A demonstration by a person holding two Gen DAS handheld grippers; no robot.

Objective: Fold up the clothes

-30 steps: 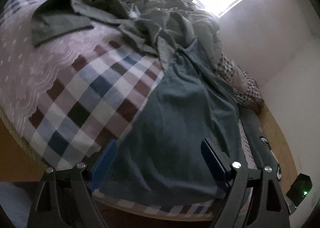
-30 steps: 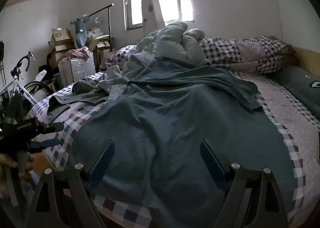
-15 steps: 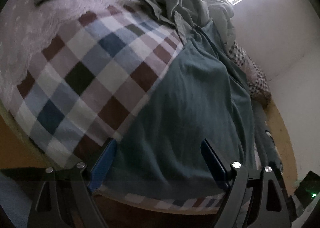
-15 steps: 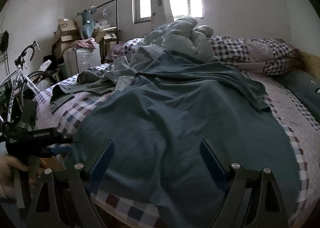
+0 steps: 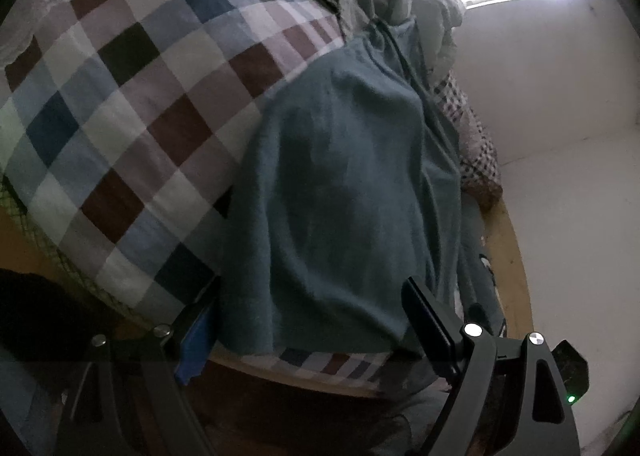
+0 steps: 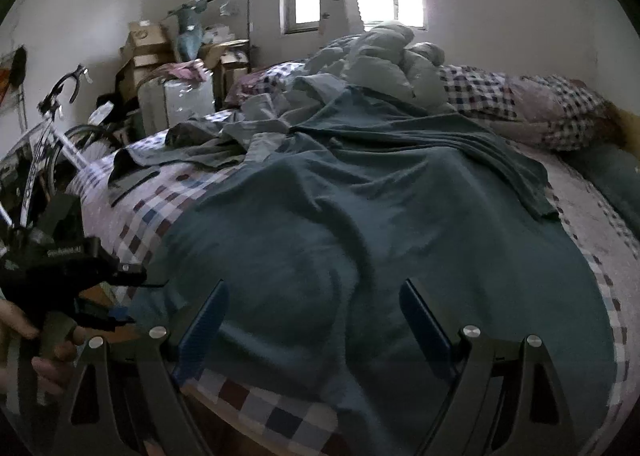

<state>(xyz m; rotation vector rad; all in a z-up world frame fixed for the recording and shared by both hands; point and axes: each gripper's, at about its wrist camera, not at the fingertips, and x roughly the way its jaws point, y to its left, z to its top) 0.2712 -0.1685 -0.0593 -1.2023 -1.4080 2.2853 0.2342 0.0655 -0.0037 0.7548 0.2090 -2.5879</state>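
- Your left tongs (image 5: 312,320) hide the teal garment's (image 5: 344,192) left hem corner.
- The garment's near hem drops below the bed (image 6: 256,404) edge, out of your sight.
- Motion blur smears the garment's folds.

**Teal garment spread at the bed's foot**

In my right wrist view the teal garment (image 6: 360,240) fills the middle and lower frame, spread wide over the checked bedcover, rumpled with soft ridges, its near hem draping over the bed's edge. One part trails toward the upper middle. In my left wrist view the same garment (image 5: 344,192) runs down the frame's centre, its hem hanging at the bottom.
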